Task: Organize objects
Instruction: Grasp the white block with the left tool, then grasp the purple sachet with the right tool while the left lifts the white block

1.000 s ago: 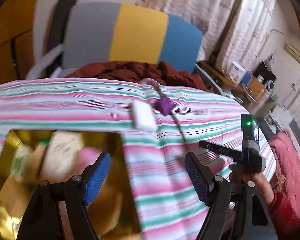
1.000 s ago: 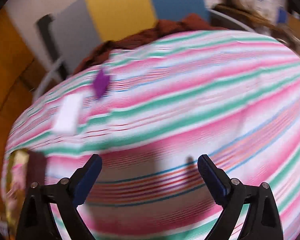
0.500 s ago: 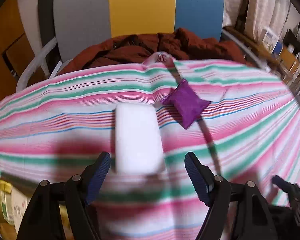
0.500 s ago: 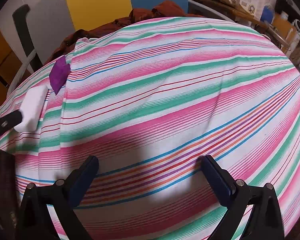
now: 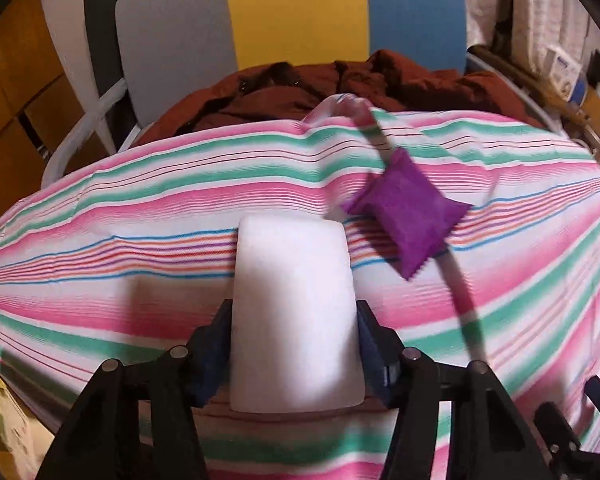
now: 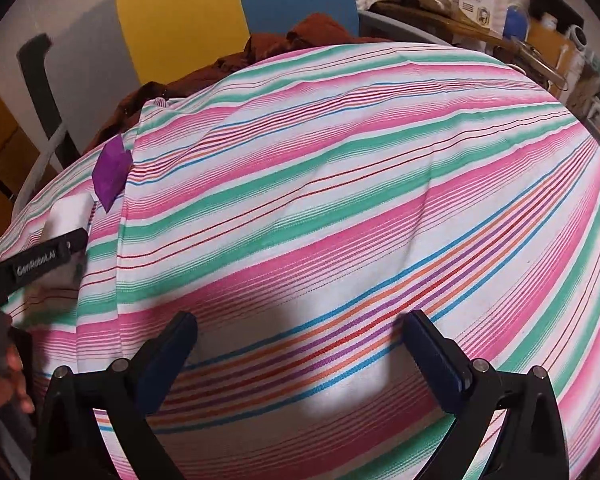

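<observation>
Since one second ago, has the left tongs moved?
Yes. The left tongs came forward over the striped cloth to the white block, now closing with it between the pads.

You've got a cloth point(image 5: 140, 248) w/ stripes: broad pink and green bands, white between, plus thin blue, orange, purple and red lines. The block point(image 5: 294, 312) near you is plain white, no pattern. Just right of it and farther off, the small pouch point(image 5: 406, 216) is solid purple. At the far edge, a rumpled blanket point(image 5: 284, 92) in dark rust-brown. Behind that, a panel point(image 5: 296, 12) in three flat blocks: grey left, yellow mid, blue right. Your left gripper point(image 5: 294, 344) is black w/ dark blue pads point(image 5: 216, 344); right gripper point(image 6: 300, 354) same colours.
</observation>
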A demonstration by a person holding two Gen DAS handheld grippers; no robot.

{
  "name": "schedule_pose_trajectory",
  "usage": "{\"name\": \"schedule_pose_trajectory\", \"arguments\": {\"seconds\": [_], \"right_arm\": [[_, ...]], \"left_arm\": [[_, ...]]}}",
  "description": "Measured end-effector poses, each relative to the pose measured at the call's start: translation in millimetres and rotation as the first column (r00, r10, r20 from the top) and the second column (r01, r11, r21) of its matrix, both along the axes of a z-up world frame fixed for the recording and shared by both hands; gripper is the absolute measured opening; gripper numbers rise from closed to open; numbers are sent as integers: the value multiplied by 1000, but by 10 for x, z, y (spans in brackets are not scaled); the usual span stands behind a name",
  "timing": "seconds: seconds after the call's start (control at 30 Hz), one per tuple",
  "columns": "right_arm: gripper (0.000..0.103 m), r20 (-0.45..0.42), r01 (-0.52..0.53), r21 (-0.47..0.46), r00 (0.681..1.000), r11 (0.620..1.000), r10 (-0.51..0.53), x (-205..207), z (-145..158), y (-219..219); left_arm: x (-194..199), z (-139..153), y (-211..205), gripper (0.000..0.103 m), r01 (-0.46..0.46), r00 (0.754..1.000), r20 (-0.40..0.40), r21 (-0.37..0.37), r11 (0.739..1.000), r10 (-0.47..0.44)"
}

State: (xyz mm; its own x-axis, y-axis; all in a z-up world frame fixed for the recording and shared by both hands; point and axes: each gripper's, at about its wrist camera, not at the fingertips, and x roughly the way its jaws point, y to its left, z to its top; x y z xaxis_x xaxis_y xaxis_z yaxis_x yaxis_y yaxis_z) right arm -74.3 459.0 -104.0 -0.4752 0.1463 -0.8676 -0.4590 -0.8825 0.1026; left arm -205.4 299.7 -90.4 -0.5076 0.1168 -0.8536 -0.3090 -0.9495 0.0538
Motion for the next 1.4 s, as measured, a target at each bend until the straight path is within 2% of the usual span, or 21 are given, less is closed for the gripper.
{"name": "schedule_pose_trajectory", "arguments": {"seconds": [0.13, 0.3, 0.4, 0.5, 0.57, 0.63, 0.77, 0.83, 0.93, 0.97, 1.13, 1.17, 1.2, 1.27, 1.4], "right_arm": [[103, 35, -36, 38, 999, 999, 35, -26, -4, -51], [103, 40, -62, 54, 997, 997, 60, -46, -7, -44], [103, 47, -75, 73, 996, 995, 71, -76, 14, -55], [103, -19, -121, 156, 992, 980, 125, -59, 182, -151], [103, -98, -184, 231, 972, 955, 211, -65, 353, -275], [103, -135, -241, 282, 948, 929, 287, -139, 462, -394], [102, -141, -337, 293, 911, 895, 388, -511, 571, -547], [92, -121, -393, 299, 888, 870, 443, -775, 589, -635], [77, -72, -459, 297, 863, 837, 499, -1026, 559, -794], [76, -49, -475, 296, 859, 829, 510, -1126, 523, -835], [70, -35, -489, 143, 867, 861, 498, -1480, 327, -843], [66, -31, -488, 132, 868, 863, 496, -1511, 298, -851], [53, -22, -495, 116, 865, 861, 501, -1555, 250, -860], [52, -6, -495, 93, 867, 864, 498, -1590, 173, -854], [51, -53, -464, 40, 883, 885, 466, -1505, 141, -757]], "left_arm": [[235, 16, -55, 57, -21, 1000, -16, 88, 996, 23], [501, -30, -98, 58, -14, 993, -113, 84, 996, 23], [478, -19, -168, 58, -19, 994, -102, 126, 992, 32], [489, -28, -236, 58, -14, 994, -105, 175, 985, 33], [516, -28, -264, 58, -14, 994, -107, 198, 980, 35], [535, -33, -276, 59, -13, 994, -108, 207, 978, 36], [538, -33, -319, 59, -13, 994, -104, 239, 971, 39], [533, -39, -354, 59, -14, 994, -100, 266, 964, 42], [532, -44, -372, 59, -14, 994, -97, 278, 960, 42], [534, -44, -366, 59, -14, 994, -98, 276, 961, 42], [540, -43, -362, 59, -12, 994, -101, 277, 961, 41], [541, -44, -362, 59, -12, 994, -101, 277, 961, 41], [543, -45, -359, 59, -11, 994, -102, 276, 961, 41], [552, -47, -345, 59, -9, 994, -105, 267, 964, 38], [560, -59, -281, 64, 5, 994, -109, 236, 972, 21]]}}
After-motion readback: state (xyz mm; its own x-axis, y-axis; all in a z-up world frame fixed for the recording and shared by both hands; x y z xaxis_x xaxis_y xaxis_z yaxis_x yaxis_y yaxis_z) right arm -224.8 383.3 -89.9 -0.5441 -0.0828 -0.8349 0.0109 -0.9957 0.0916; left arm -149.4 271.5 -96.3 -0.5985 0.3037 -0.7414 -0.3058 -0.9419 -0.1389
